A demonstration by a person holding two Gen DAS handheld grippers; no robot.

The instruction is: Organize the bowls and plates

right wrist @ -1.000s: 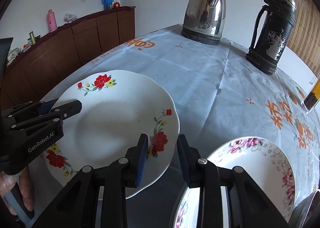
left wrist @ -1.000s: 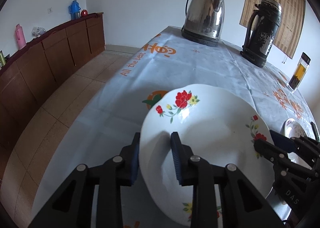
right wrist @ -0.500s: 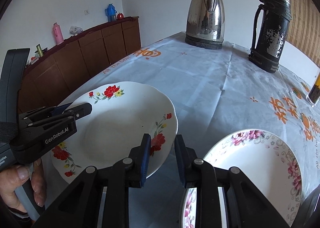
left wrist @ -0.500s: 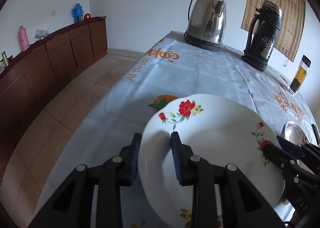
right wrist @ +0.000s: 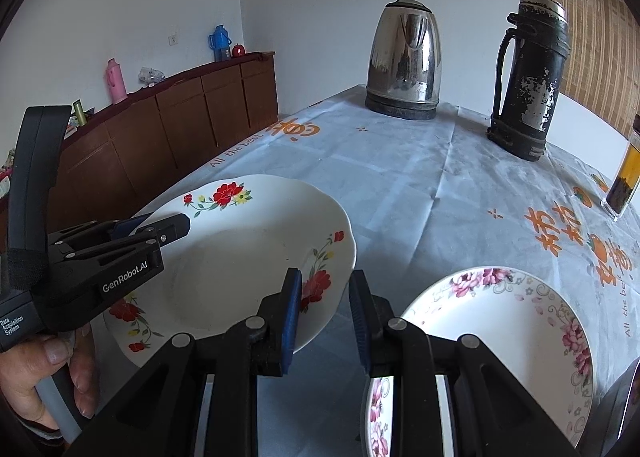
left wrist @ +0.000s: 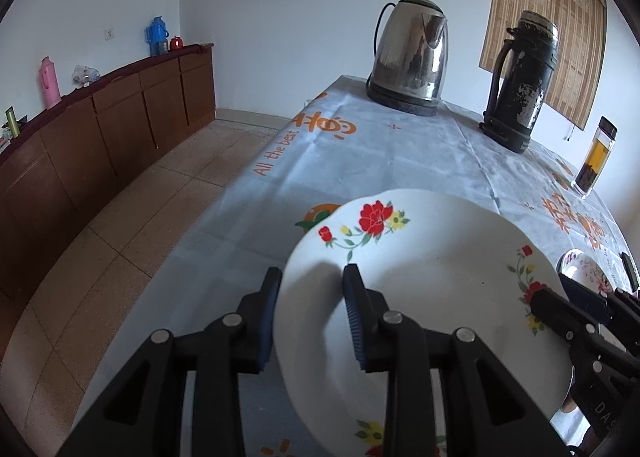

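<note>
A white plate with red flowers (left wrist: 440,289) is held above the table by both grippers. My left gripper (left wrist: 310,289) is shut on its left rim, one finger under and one over. My right gripper (right wrist: 324,293) is shut on its right rim; the plate also shows in the right wrist view (right wrist: 240,257). The left gripper shows there too (right wrist: 182,223), and the right gripper shows at the right edge of the left wrist view (left wrist: 560,305). A second plate with pink flowers (right wrist: 500,337) lies on the table to the right.
A steel kettle (left wrist: 412,57), a black thermos (left wrist: 520,81) and a tea bottle (left wrist: 592,157) stand at the table's far end. The table's left edge (left wrist: 224,201) drops to a tiled floor. A brown sideboard (left wrist: 100,129) lines the left wall. A dark object sits at the lower right (right wrist: 624,409).
Both grippers have lifted the red-flower plate higher off the table and drawn it back a little. The grip on both rims is unchanged.
</note>
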